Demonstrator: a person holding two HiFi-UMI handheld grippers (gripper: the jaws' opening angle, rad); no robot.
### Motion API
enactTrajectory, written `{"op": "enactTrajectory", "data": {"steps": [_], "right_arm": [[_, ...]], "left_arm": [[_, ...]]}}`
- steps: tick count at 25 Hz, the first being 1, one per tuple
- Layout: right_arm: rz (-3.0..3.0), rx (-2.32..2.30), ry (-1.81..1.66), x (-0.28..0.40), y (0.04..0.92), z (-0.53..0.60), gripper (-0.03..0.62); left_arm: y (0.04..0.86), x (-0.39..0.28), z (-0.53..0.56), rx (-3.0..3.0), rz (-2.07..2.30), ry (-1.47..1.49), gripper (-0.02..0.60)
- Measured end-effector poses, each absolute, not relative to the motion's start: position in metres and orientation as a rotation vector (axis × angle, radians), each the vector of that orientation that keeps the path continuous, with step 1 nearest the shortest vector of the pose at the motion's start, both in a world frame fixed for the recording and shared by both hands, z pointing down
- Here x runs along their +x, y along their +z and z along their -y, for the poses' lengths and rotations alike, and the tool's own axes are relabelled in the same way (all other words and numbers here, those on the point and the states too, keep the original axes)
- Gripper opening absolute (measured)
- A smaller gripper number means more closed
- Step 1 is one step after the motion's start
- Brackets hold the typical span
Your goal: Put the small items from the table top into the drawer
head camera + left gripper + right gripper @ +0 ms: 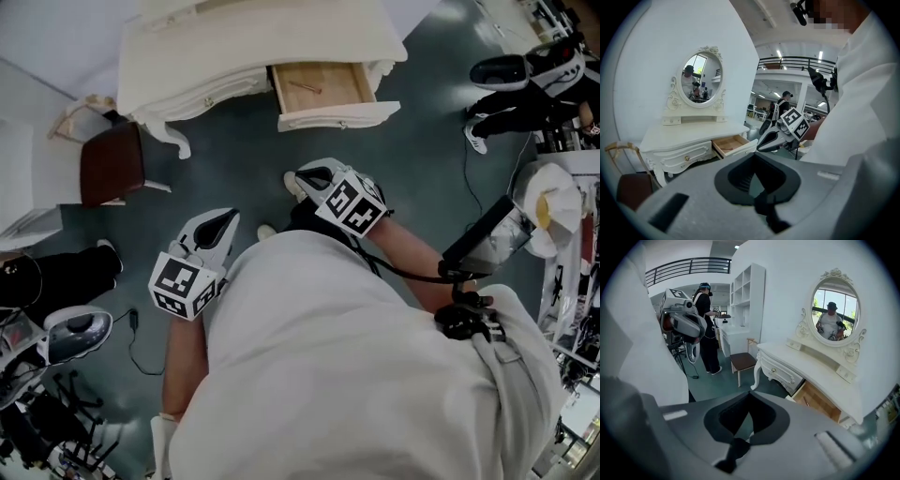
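The cream dressing table (234,37) stands ahead of me with its right drawer (323,89) pulled open. A thin brown stick-like item (305,87) lies on the drawer's wooden bottom. Both grippers are held in the air in front of my body, well short of the table. My left gripper (228,217) is shut with nothing in it, as is my right gripper (298,178). The open drawer (731,144) also shows in the left gripper view, with the right gripper (764,143) beside it. The right gripper view shows the drawer (816,401) low on the right.
A chair with a brown seat (111,164) stands left of the table. An oval mirror (701,77) sits on the table's back. Another person's shoes (506,73) are at the far right, and stands, a fan-like device (80,330) and a floor cable crowd the lower left.
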State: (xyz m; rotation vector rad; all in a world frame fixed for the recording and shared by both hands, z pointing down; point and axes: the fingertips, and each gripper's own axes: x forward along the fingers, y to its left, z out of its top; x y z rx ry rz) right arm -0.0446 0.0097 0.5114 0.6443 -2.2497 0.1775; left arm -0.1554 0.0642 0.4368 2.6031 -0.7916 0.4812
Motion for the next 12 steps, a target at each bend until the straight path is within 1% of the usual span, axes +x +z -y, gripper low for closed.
{"op": "enactTrajectory", "data": {"steps": [12], "right_arm": [[2.248,0.645,0.201,-0.0364,0.5182,-0.0047,0.0]], "left_arm": [[0.4427,-0.1459,-0.0564,2.594,0.763,0.504,0.002]]}}
